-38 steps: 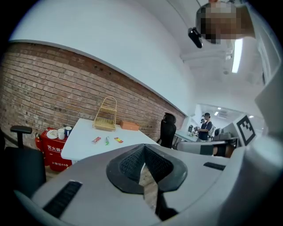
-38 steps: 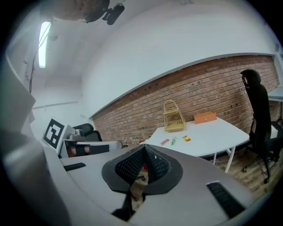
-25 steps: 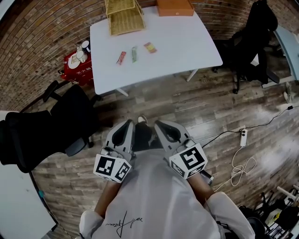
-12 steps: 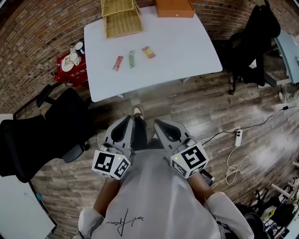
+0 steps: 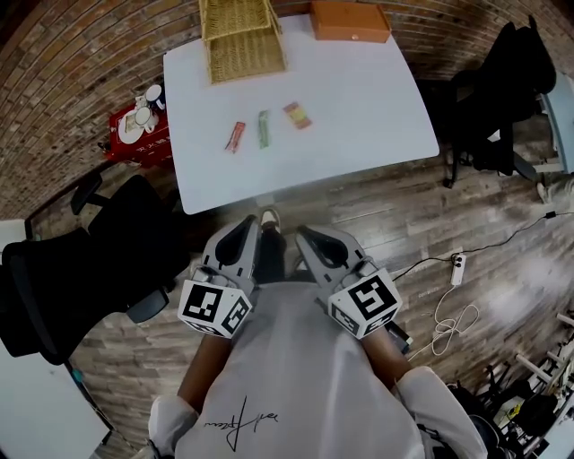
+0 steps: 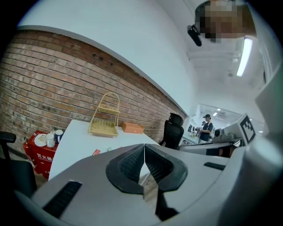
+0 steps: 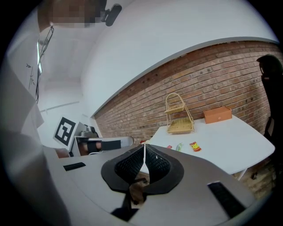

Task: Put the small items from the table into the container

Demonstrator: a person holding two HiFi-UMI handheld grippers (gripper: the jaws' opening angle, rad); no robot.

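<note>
You have stepped closer to the table (image 5: 359, 108). Your left claw (image 5: 242, 235) and right claw (image 5: 316, 244) are shut, holding nothing. Three packets (image 5: 264, 128) lie toward its left edge. The basket (image 5: 242, 40) at the far left corner is cut off on top.

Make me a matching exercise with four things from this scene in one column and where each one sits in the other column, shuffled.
Things:
1. basket
2. orange box
3. green packet
4. red crate

Places:
A. between the red packet and the yellow packet
B. off the table, by its left side
C. table's far right corner
D. table's far left corner

Pairs: 1-D, 2-C, 3-A, 4-B
</note>
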